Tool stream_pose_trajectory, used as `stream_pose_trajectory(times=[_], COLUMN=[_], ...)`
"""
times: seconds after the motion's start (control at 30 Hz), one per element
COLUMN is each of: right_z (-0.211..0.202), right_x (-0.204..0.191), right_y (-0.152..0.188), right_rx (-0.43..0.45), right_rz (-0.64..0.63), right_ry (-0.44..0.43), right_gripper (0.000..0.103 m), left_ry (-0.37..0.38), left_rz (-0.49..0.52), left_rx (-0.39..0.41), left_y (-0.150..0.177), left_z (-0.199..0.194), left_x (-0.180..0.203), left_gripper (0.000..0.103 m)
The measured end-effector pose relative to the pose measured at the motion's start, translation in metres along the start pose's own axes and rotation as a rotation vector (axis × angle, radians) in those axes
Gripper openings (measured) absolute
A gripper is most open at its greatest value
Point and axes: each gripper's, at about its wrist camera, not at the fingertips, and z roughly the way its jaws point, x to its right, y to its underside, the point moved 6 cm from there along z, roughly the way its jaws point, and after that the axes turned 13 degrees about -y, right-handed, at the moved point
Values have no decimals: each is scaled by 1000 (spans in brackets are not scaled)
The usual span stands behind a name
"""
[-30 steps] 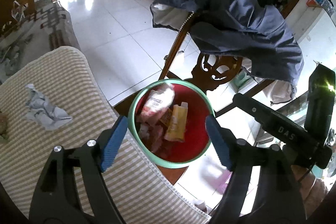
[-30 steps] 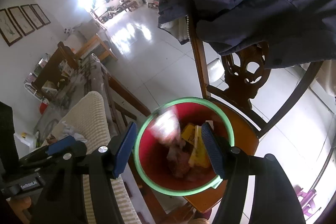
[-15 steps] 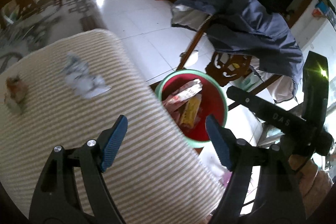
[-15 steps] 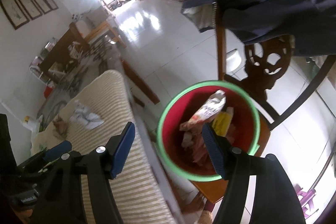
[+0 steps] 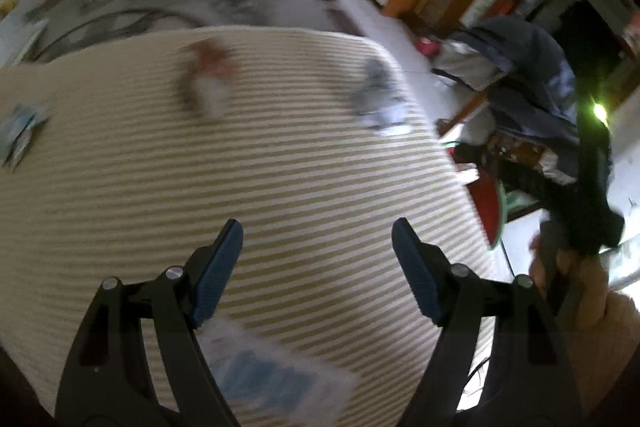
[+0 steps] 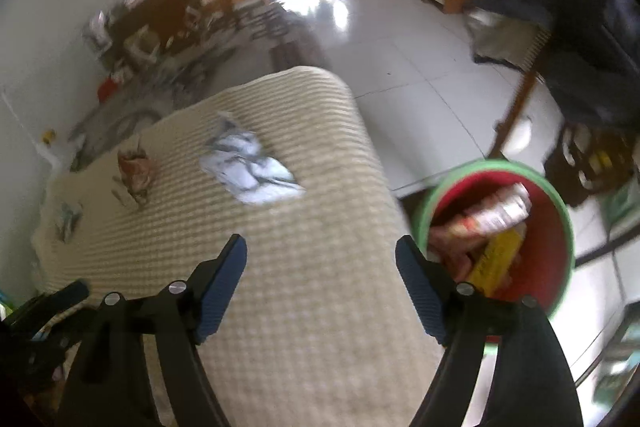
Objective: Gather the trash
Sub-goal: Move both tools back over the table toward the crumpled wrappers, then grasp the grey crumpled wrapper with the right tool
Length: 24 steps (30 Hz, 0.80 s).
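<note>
Both grippers swung from bin (image 6: 560, 227) back over striped cushion (image 6: 320, 307); left gripper (image 5: 318, 267) fingers spread, empty; right gripper (image 6: 320, 279) opening, empty; crumpled paper (image 6: 250, 167) next.

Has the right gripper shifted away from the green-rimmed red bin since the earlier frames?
Yes. The right gripper, empty with jaws opening, has swung off the green-rimmed red bin, now at its right, and sits over the striped beige cushion.
</note>
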Motion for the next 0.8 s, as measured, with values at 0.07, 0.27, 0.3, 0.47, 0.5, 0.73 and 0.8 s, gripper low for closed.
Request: stream_pose_trajectory(times=[0.07, 0.27, 0.3, 0.47, 0.5, 0.73, 0.8], right_z=[25, 79, 88, 81, 75, 28, 10], right_x=[-16, -36, -39, -48, -49, -75, -85], right_y=[-15, -39, -39, -35, -33, 8, 20], right_rx=[-9, -61, -90, -77, -69, -22, 16], right_rz=[-43, -83, -93, -47, -35, -11, -9], right_ry=[13, 38, 57, 28, 14, -42, -56], right_gripper=[80, 75, 56, 37, 37, 37, 37], left_ry=[-26, -123, -139, -266, -291, -421, -438], left_rz=[-28, -110, -115, -127, -126, -134, -134], left_rx=[-6, 5, 3, 27, 34, 41, 19], left_y=[5, 4, 3, -15, -20, -61, -68], left_z=[-3, -10, -10, -4, -2, 27, 38], left_x=[-27, -112, -122, -188, -199, -266, -275], left_gripper=[74, 78, 81, 81, 81, 84, 84])
